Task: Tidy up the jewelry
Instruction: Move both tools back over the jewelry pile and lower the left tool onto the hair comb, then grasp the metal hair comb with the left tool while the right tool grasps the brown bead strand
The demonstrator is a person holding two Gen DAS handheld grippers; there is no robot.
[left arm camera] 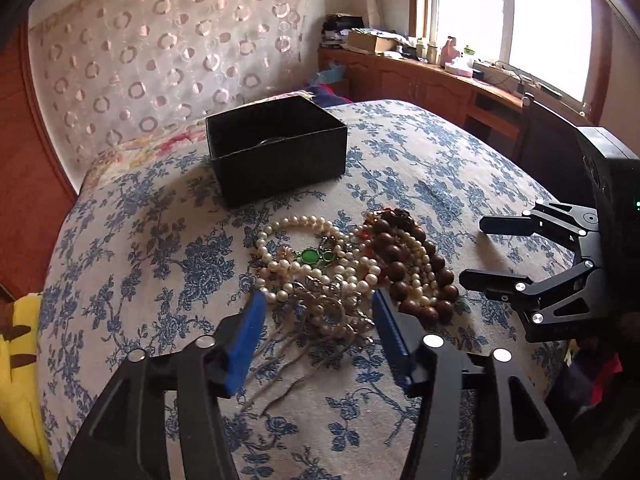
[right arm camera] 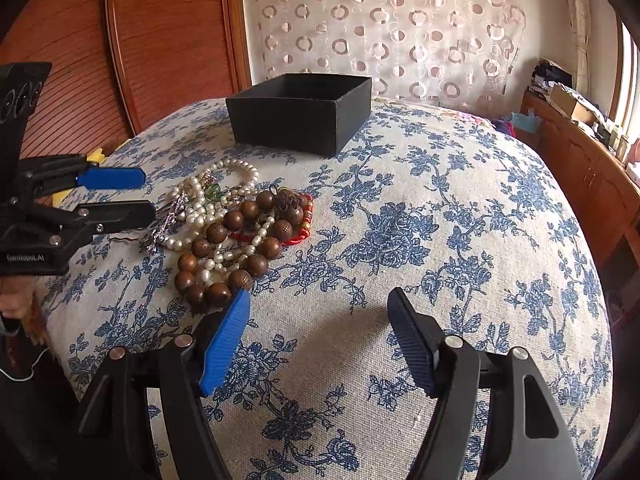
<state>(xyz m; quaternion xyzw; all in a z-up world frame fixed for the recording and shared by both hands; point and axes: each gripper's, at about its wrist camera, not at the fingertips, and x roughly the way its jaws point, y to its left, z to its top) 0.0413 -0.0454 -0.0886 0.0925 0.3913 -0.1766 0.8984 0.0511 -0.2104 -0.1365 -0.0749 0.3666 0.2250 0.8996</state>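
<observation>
A heap of jewelry lies on the blue-flowered cloth [left arm camera: 160, 264]: white pearl strands [left arm camera: 288, 268], a green pendant [left arm camera: 310, 257], a brown wooden bead bracelet [left arm camera: 436, 272] and a tangle of silver chains [left arm camera: 328, 312]. My left gripper [left arm camera: 318, 300] hangs open just over the silver chains, its blue pads to either side of them and not pressing. Behind the heap stands an open black box [left arm camera: 276, 152]. In the right wrist view the wooden beads [right arm camera: 240, 220] lie left of my right gripper [right arm camera: 318, 296], which is open above bare cloth. The black box [right arm camera: 300, 116] is further back.
A red cord [right arm camera: 306, 232] lies under the beads. A yellow object [left arm camera: 20, 360] sits at the cloth's left edge. A wooden cabinet [left arm camera: 432, 76] with clutter runs under the window. A patterned curtain [right arm camera: 380, 28] and wooden panel [right arm camera: 160, 40] stand behind.
</observation>
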